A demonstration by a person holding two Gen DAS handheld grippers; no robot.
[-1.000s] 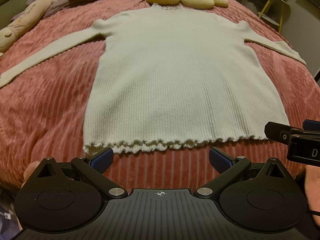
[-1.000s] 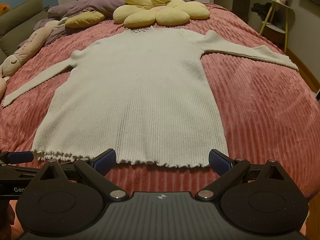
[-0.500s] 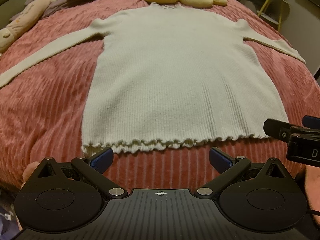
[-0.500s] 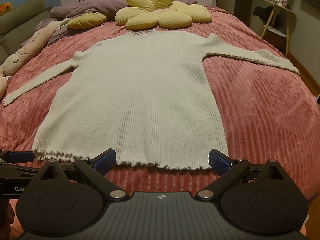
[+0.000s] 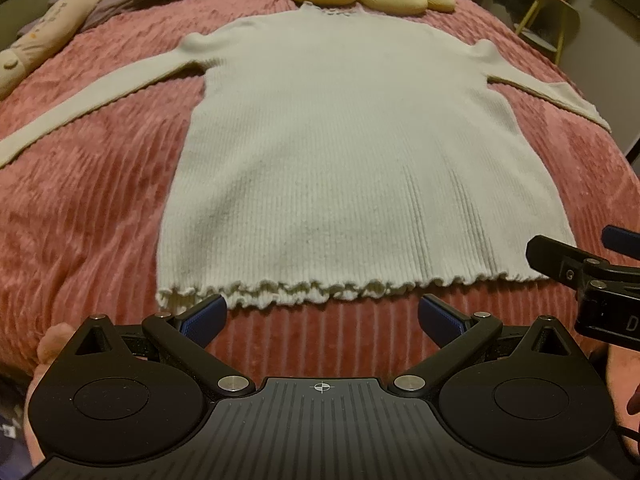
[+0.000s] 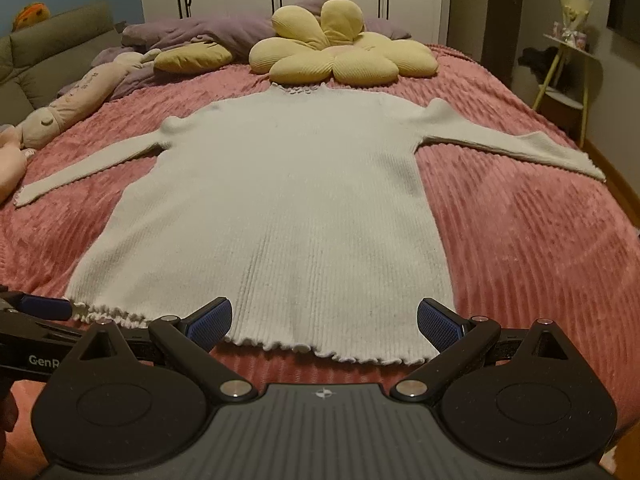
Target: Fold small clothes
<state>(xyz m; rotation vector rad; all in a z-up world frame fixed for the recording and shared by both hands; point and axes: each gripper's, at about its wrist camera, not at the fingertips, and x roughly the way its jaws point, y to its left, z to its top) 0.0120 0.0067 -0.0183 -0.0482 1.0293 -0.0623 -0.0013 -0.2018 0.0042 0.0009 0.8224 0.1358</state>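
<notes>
A cream ribbed long-sleeved sweater lies flat on the pink bed, sleeves spread out to both sides, frilled hem toward me; it also fills the right wrist view. My left gripper is open and empty, just short of the hem's left half. My right gripper is open and empty, its fingertips over the hem's right half. The right gripper's fingers show at the right edge of the left wrist view, the left gripper's fingers at the left edge of the right wrist view.
The pink ribbed bedspread surrounds the sweater. A yellow flower cushion and purple bedding lie beyond the collar. A plush toy lies at the far left. A small yellow side table stands right of the bed.
The right wrist view has tilted upward, showing more of the room beyond the bed. The left gripper has shifted slightly right along the hem. Both grippers stay open.
</notes>
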